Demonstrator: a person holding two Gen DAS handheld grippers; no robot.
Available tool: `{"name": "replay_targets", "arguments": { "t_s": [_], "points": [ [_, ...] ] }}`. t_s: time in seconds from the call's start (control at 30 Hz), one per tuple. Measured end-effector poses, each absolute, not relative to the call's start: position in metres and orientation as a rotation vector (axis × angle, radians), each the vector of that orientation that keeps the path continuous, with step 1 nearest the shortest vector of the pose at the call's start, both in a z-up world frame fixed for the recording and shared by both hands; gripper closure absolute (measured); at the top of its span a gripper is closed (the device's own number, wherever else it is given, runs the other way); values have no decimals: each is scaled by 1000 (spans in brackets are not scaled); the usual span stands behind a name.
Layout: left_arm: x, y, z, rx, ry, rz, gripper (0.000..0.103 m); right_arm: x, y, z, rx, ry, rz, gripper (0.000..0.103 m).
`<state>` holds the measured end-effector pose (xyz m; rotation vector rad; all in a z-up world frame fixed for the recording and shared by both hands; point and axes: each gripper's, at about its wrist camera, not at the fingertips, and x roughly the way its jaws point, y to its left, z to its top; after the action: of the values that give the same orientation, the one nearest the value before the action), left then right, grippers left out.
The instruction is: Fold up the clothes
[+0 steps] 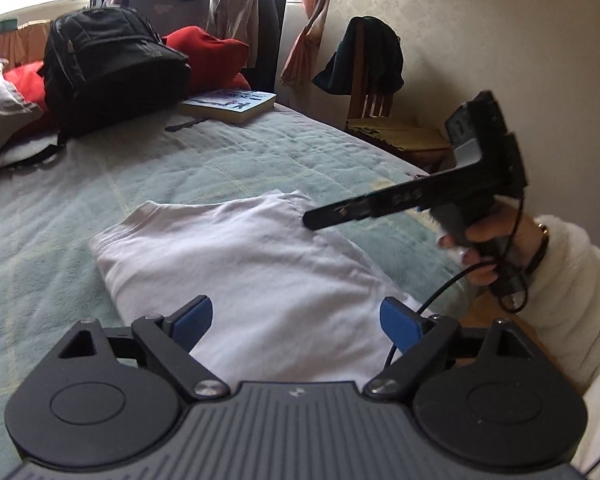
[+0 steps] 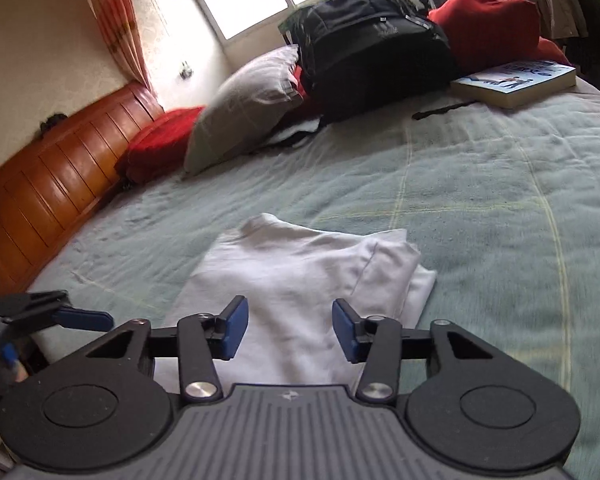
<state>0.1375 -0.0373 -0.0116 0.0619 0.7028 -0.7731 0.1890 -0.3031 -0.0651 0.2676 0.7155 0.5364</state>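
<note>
1. Left gripper [image 1: 296, 322]: blue pads spread wide, nothing between them, hovering over the near edge of the white garment [image 1: 236, 264].
2. Right gripper [image 2: 290, 330]: pads parted, empty, poised above the same garment [image 2: 300, 280] near its front edge. In the left wrist view it enters from 3 o'clock, held in a hand [image 1: 480, 252] with a pale sleeve [image 1: 572, 292]; its fingers [image 1: 340, 210] hang over the garment's far right corner.
3. White garment: lies on the green bedspread [image 2: 480, 184] as a compact rectangle, layers stacked, a doubled flap showing at 3 o'clock in the right wrist view. It already lies folded (whether a further fold is meant cannot be judged).
4. Handling, judged: light, soft, limp knit; not fragile. Layers likely to slide apart if lifted from one point. Best taken at two corners of one edge, pinching all layers together.
5. Surroundings, at 12 o'clock: black backpack [image 1: 112, 68], book [image 1: 230, 105], grey pillow [image 2: 244, 108], well apart from the garment.
</note>
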Motion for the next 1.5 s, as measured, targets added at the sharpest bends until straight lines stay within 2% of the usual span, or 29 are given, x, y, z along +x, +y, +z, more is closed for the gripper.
{"name": "replay_targets", "arguments": {
  "t_s": [0.1, 0.17, 0.27, 0.47, 0.67, 0.77, 0.87, 0.97, 1.03, 1.2, 1.33, 1.5],
  "points": [
    [166, -43, -32, 13, 770, -751, 12, 215, -303, -85, 244, 786, 494, 59],
    [182, -43, -51, -3, 849, -709, 13, 224, -309, -97, 262, 822, 479, 80],
    [193, -42, -54, -6, 856, -699, 13, 220, -318, -100, 300, 835, 476, 82],
    [213, -41, -39, 10, 809, -687, 12, 202, -313, -93, 272, 815, 478, 70],
    [239, -40, -35, 0, 798, -666, 13, 202, -315, -87, 298, 810, 478, 67],
    [252, -40, -33, -5, 793, -656, 13, 197, -311, -76, 288, 793, 505, 58],
    [274, -50, -27, -5, 788, -661, 13, 191, -303, -64, 277, 766, 561, 54],
    [297, -66, -41, 18, 799, -646, 12, 188, -295, -62, 256, 772, 586, 54],
    [309, -73, -59, 35, 869, -586, 15, 186, -295, -65, 255, 787, 576, 54],
    [283, -65, -43, 49, 819, -574, 13, 173, -303, -62, 264, 790, 565, 53],
    [251, -56, -15, 98, 775, -519, 12, 159, -291, -54, 267, 775, 643, 48],
    [212, -56, -9, 161, 815, -448, 11, 144, -265, -61, 213, 810, 686, 47]
  ]
}}
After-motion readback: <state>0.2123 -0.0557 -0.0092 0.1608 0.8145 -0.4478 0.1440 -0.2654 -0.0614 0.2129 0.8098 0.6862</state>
